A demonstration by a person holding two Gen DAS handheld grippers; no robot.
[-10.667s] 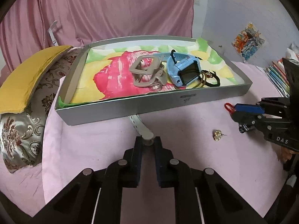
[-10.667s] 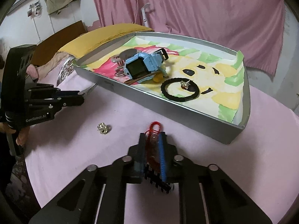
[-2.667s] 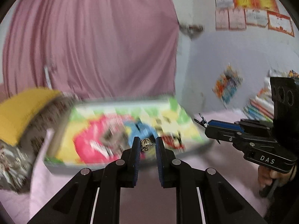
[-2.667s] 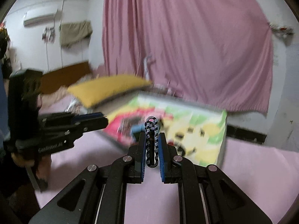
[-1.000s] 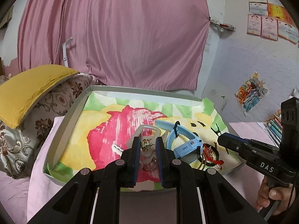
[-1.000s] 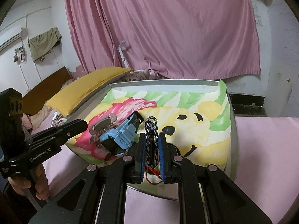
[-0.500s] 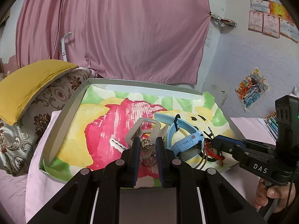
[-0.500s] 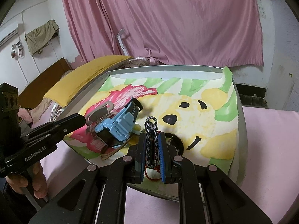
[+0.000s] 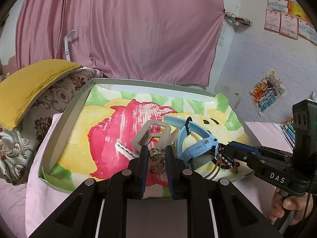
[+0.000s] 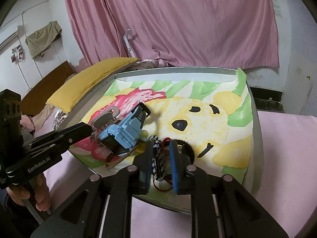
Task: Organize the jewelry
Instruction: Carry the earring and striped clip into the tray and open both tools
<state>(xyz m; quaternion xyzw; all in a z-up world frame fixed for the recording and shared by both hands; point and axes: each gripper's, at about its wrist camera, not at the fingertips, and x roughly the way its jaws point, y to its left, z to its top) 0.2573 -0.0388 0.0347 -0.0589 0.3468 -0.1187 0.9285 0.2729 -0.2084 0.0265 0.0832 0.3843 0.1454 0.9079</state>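
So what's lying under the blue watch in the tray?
Thin gold bangles poke out from beneath the blue watch, and the grey watch lies against its far side. The painted tray liner shows around it; anything directly beneath the watch body is covered.

Under my claws lies a bed covered by a smooth pale pink sheet [image 9: 41,186]. Directly on it sits a shallow grey metal tray [image 9: 65,123] lined with a painted paper of pink, yellow and green. Beside the tray's left wall rests a brown-patterned satin pillow [image 9: 29,123], with a mustard-yellow cushion [image 9: 25,83] lying on top of it.
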